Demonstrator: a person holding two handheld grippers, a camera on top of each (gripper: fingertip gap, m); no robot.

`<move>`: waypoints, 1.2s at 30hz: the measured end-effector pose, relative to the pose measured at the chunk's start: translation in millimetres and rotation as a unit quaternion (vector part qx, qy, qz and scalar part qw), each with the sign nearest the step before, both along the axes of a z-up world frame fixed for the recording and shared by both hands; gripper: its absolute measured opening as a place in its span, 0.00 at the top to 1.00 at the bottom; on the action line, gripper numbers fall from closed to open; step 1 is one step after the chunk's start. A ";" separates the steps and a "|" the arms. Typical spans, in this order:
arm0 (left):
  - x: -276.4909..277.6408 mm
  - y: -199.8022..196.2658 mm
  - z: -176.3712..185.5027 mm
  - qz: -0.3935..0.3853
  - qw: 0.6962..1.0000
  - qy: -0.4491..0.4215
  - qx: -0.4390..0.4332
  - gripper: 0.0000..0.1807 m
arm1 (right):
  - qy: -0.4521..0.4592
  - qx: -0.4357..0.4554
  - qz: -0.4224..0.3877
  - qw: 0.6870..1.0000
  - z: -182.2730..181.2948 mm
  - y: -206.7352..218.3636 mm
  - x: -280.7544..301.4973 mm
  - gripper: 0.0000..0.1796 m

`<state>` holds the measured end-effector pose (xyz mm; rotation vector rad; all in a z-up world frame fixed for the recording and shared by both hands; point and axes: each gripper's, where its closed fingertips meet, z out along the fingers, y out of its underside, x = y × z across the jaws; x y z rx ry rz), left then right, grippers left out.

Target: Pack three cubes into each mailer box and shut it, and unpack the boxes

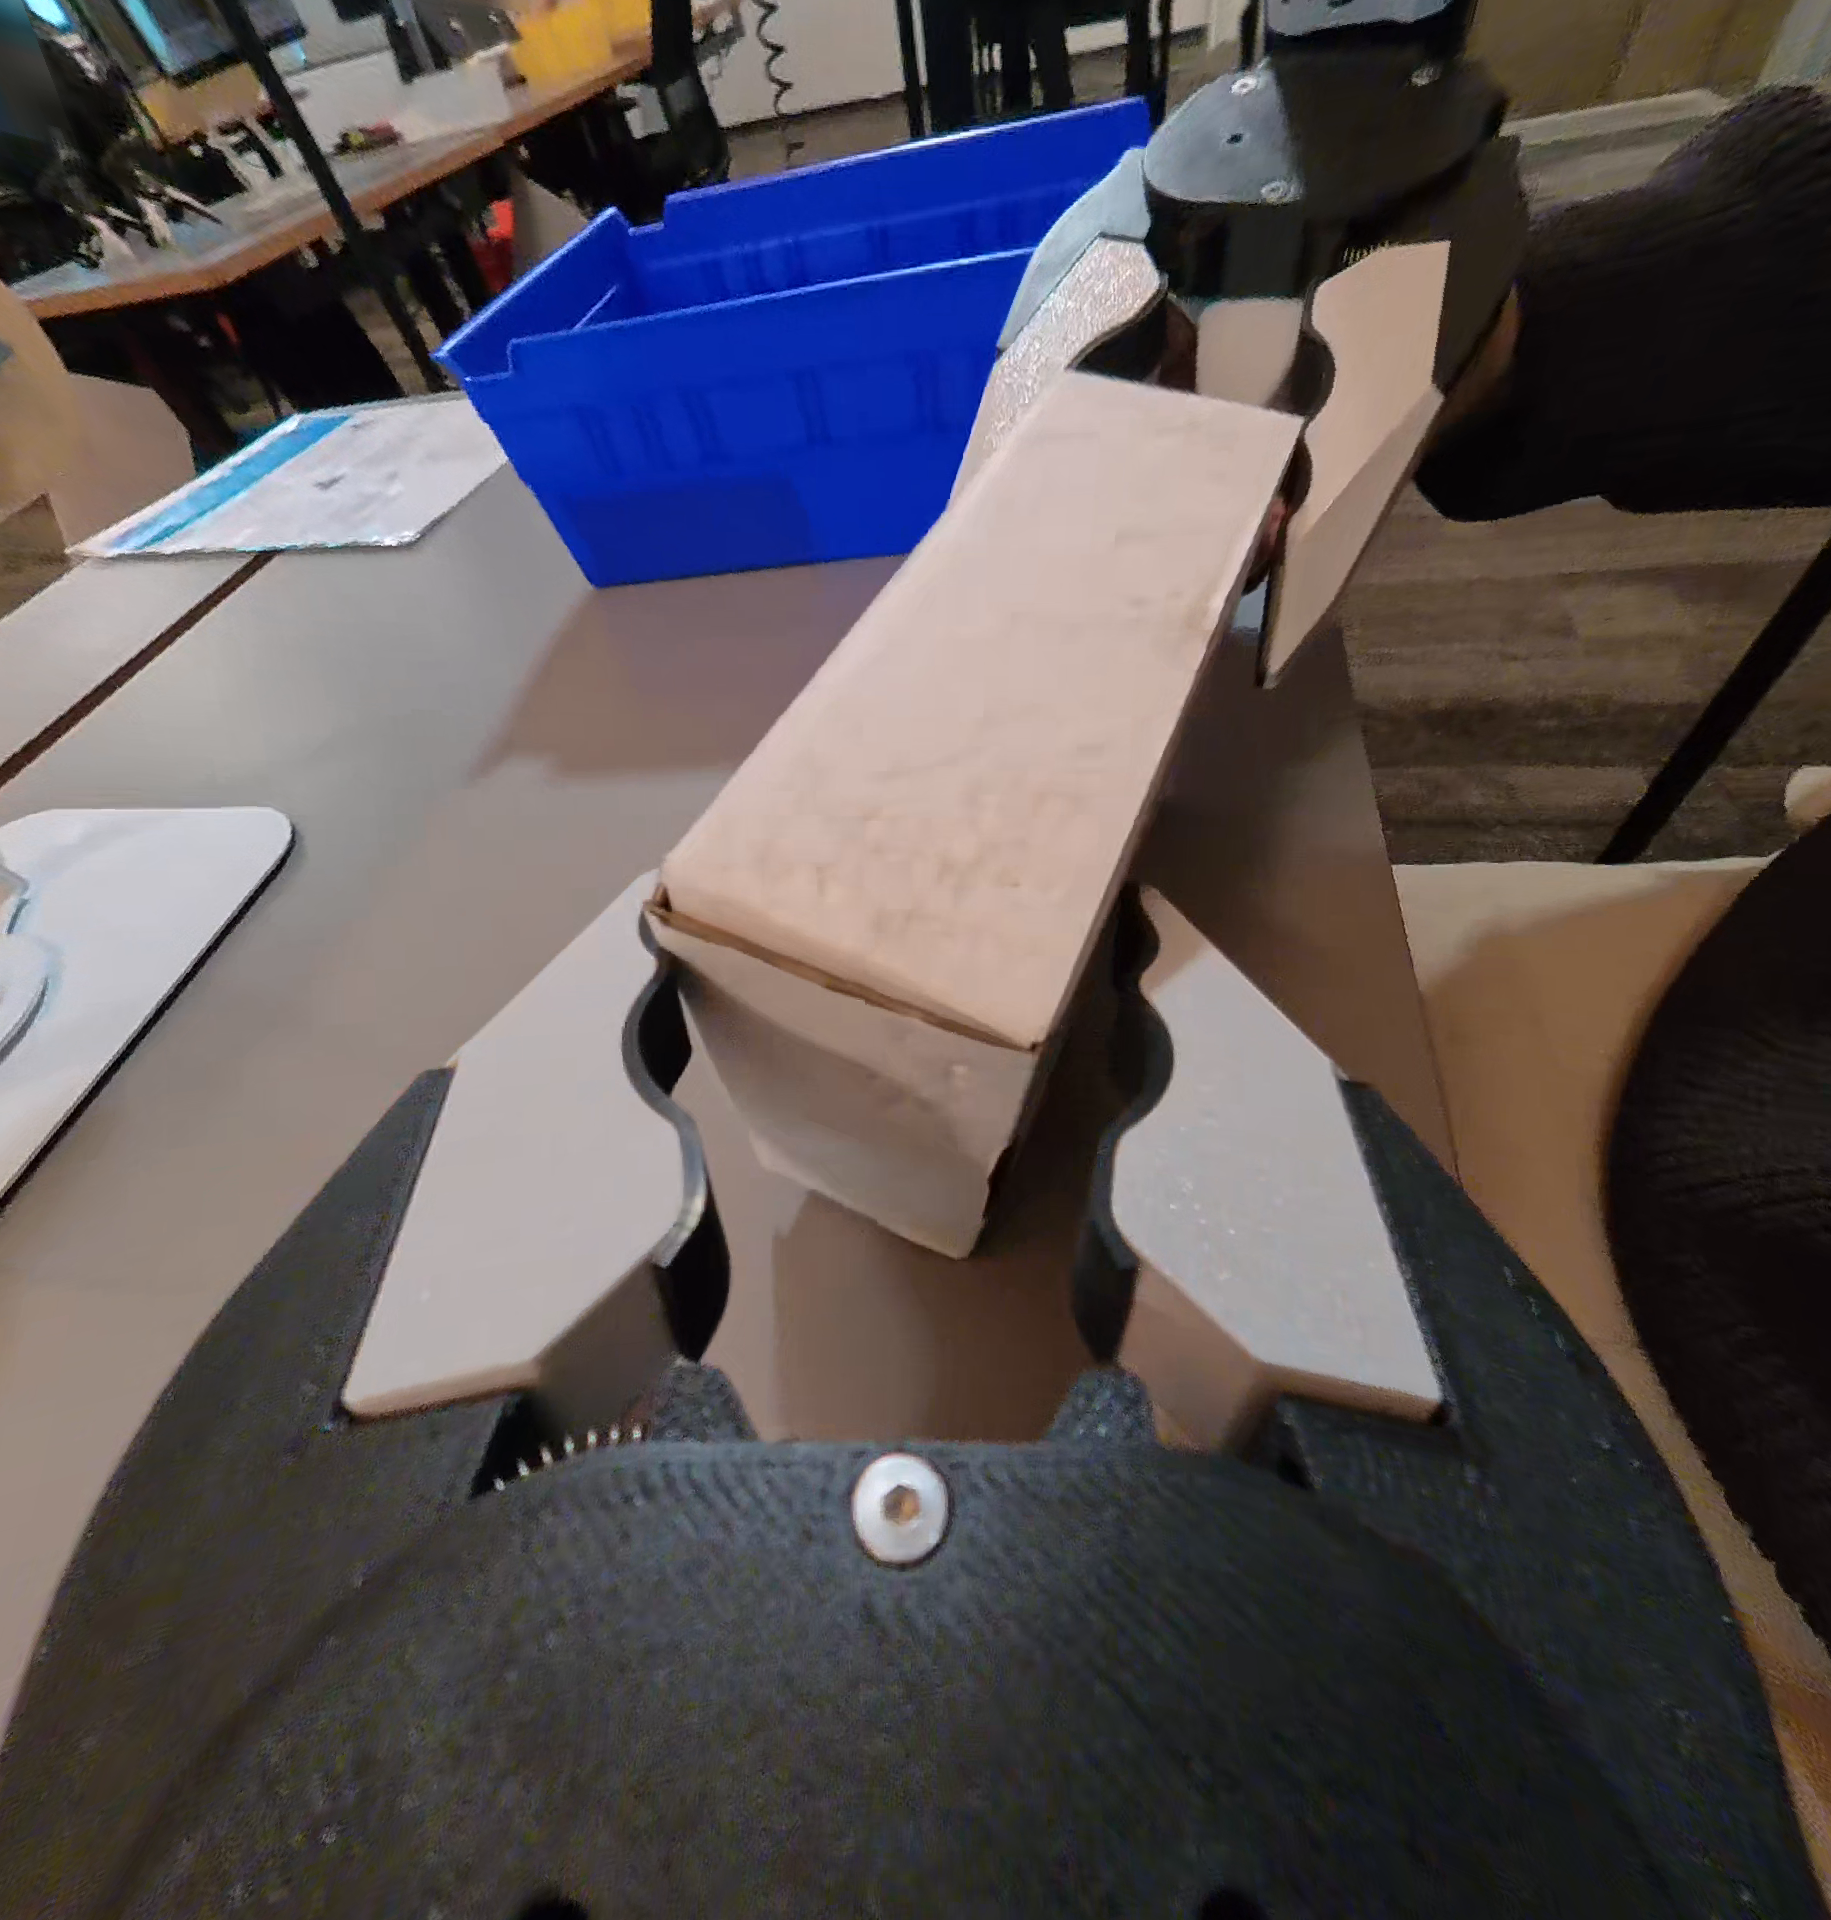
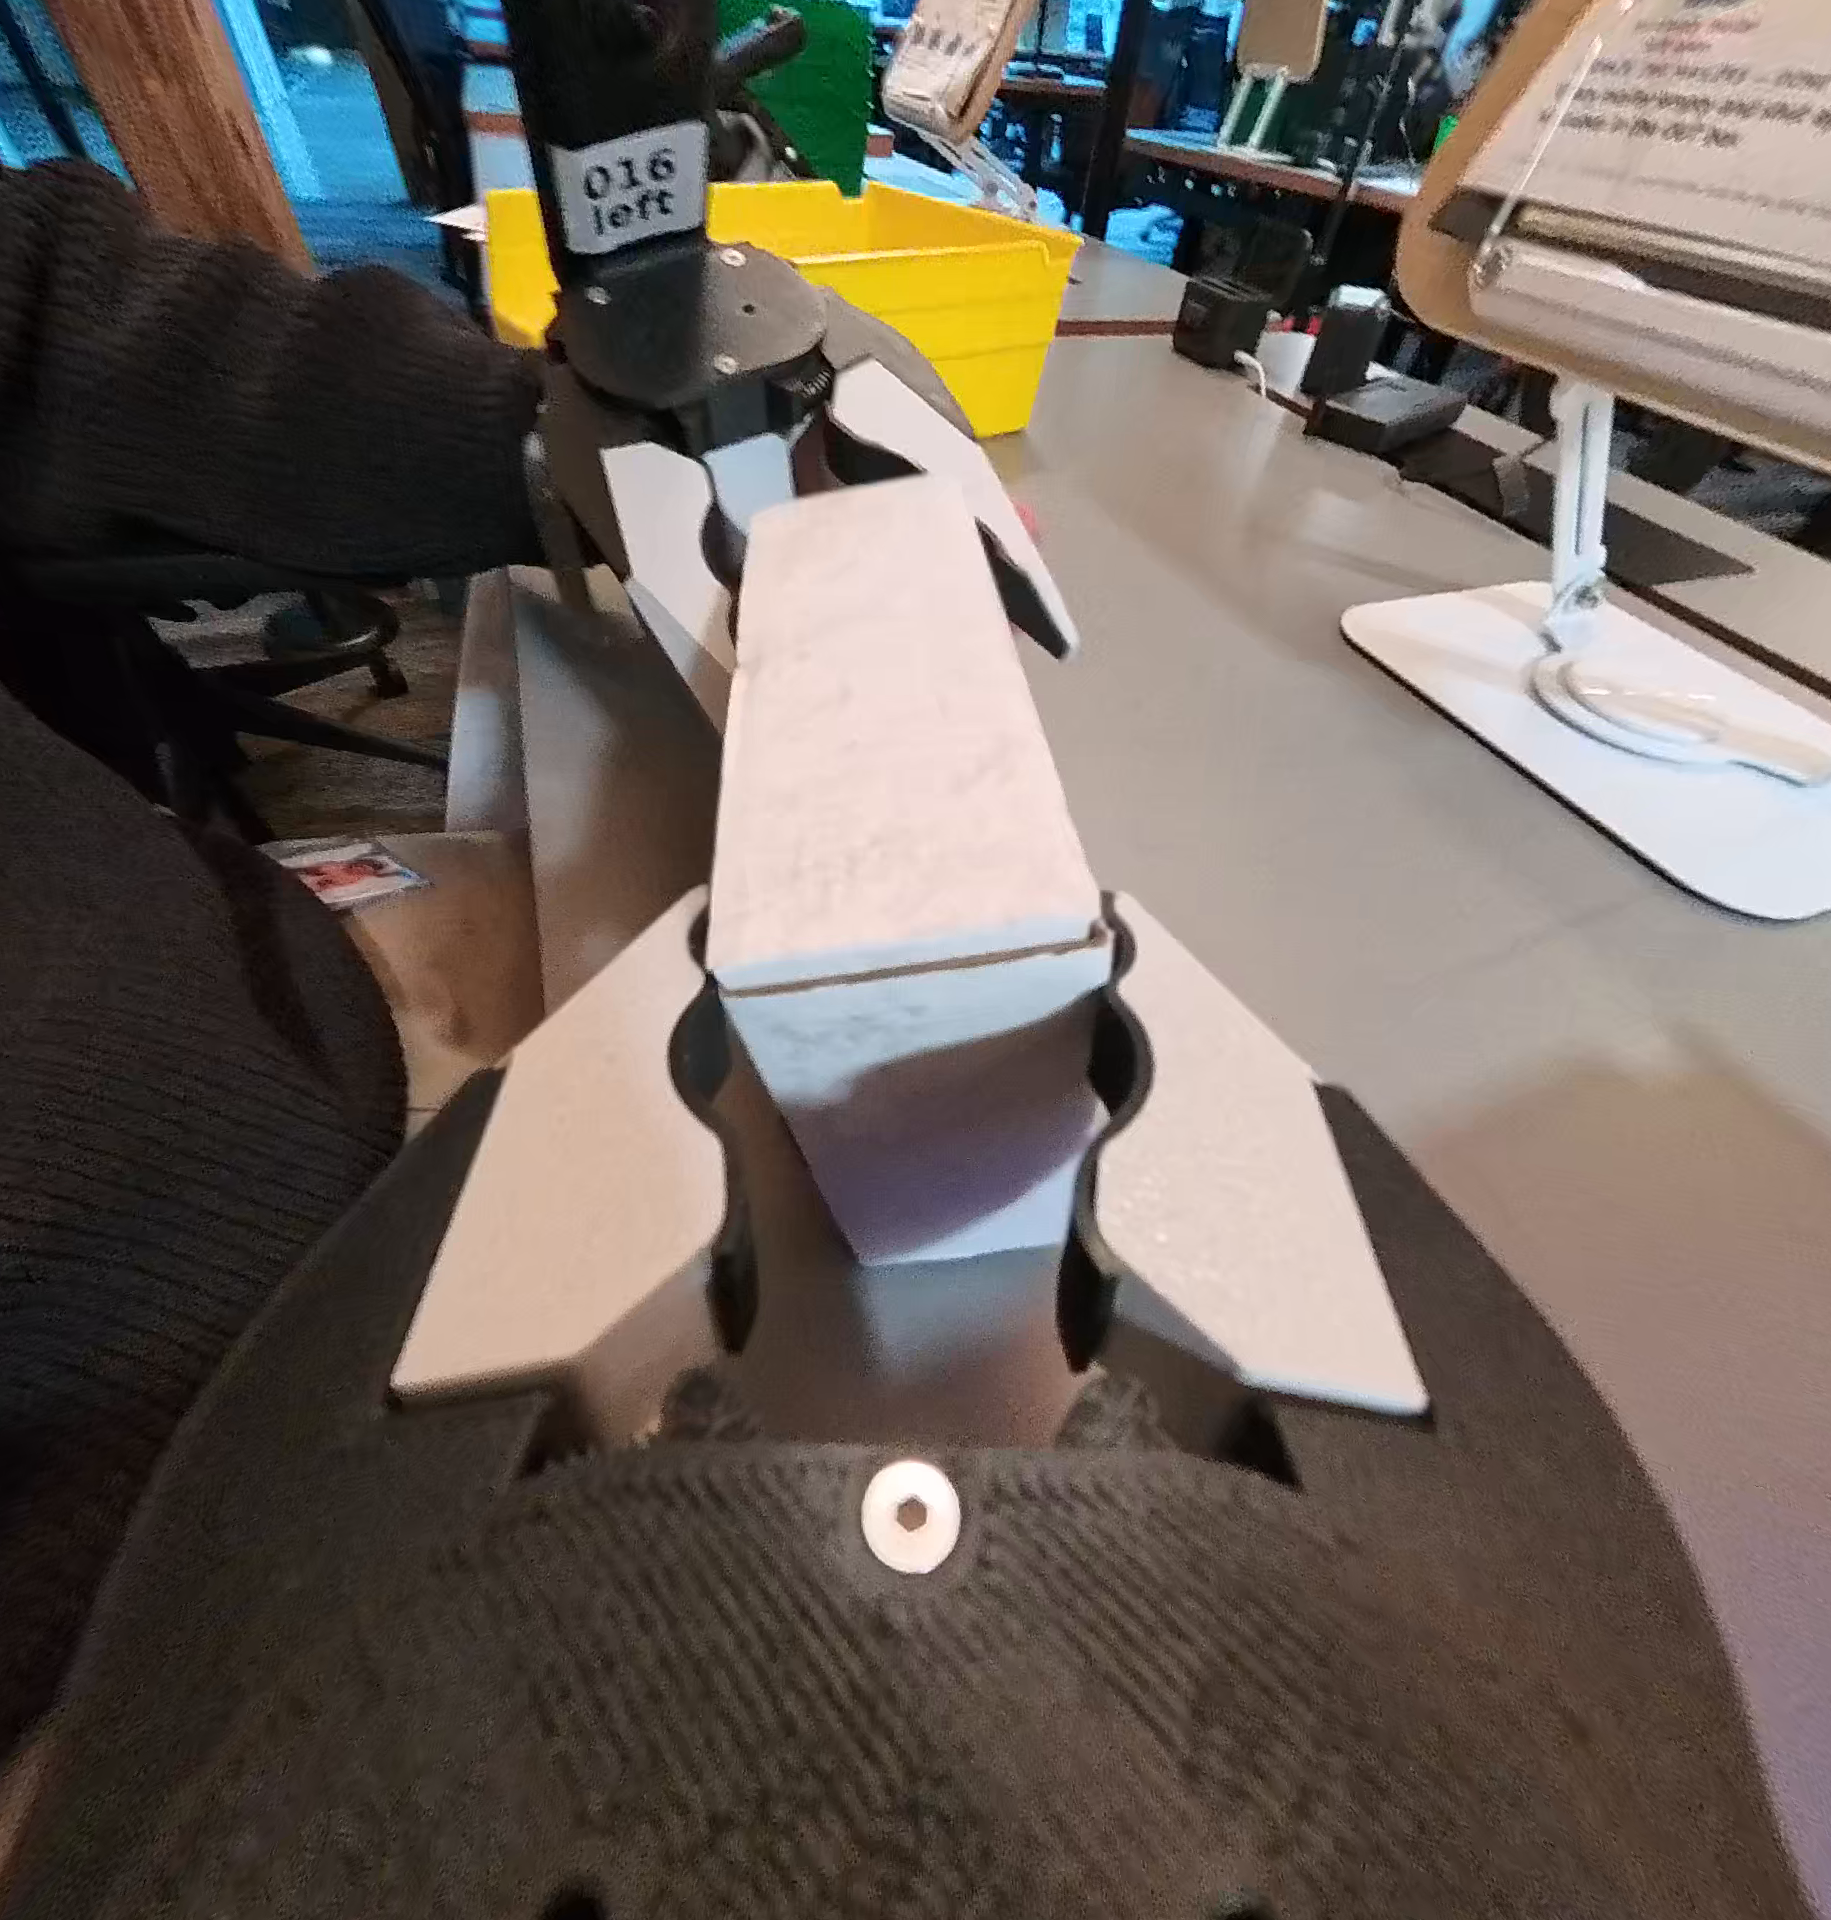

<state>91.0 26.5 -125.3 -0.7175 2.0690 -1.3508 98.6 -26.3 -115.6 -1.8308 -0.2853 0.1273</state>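
A long, narrow mailer box (image 1: 952,790), lid shut, is held up above the grey bench (image 1: 391,727) between the two sets of tongs, one at each end; the left tongs (image 1: 895,1023) clamp the near end in the left wrist view, fingers pressed against both side walls; the right tongs (image 2: 906,1023) grip the opposite end the same way, and they appear across the box in the left view (image 1: 1269,416); the left tongs show likewise at the far end in the right view (image 2: 838,520), held by a hand in a dark knitted sleeve (image 2: 215,416). Beyond the box on the bench stands a blue bin (image 1: 776,416), with a sheet of paper (image 1: 298,478) lying near its left side; on the other side a yellow bin (image 2: 911,281) sits behind the left tongs, and a white document stand (image 2: 1617,748) rests well apart to the right. I cannot tell what is inside the box.
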 end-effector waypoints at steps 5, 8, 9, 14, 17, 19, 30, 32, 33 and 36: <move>3.6 4.6 9.3 0.027 0.999 0.004 -0.024 0.59 | 0.000 0.031 -0.072 0.997 11.9 -1.1 27.9 0.59; 11.7 13.0 16.7 0.082 0.996 -0.004 -0.023 0.61 | -0.051 0.058 -0.142 0.987 28.1 -6.2 48.3 0.57; 14.0 15.9 19.1 0.104 0.994 -0.004 -0.028 0.62 | -0.081 0.065 -0.164 0.981 33.4 -8.4 52.7 0.58; 14.3 12.1 26.4 0.167 0.985 -0.013 -0.030 0.62 | -0.276 0.075 -0.177 0.942 47.6 2.1 24.5 0.64; 11.8 3.2 27.9 0.179 0.984 -0.022 -0.017 0.63 | -0.380 0.088 -0.154 0.908 51.8 15.4 -10.9 0.71; 9.6 -2.6 28.2 0.177 0.984 -0.030 -0.006 0.63 | -0.406 0.096 -0.142 0.898 55.6 20.7 -30.4 0.76; 1.4 -14.0 28.5 0.171 0.983 -0.059 0.029 0.63 | -0.468 0.077 -0.170 0.864 64.3 23.4 -31.5 0.78; 1.2 -13.4 28.6 0.169 0.984 -0.058 0.027 0.63 | -0.473 0.078 -0.171 0.861 64.9 23.9 -31.6 0.77; 1.0 -13.3 28.3 0.168 0.984 -0.060 0.029 0.63 | -0.475 0.078 -0.171 0.860 65.1 23.9 -31.7 0.77; 0.7 -13.3 28.5 0.166 0.983 -0.066 0.037 0.63 | -0.479 0.079 -0.169 0.858 64.6 23.6 -32.7 0.77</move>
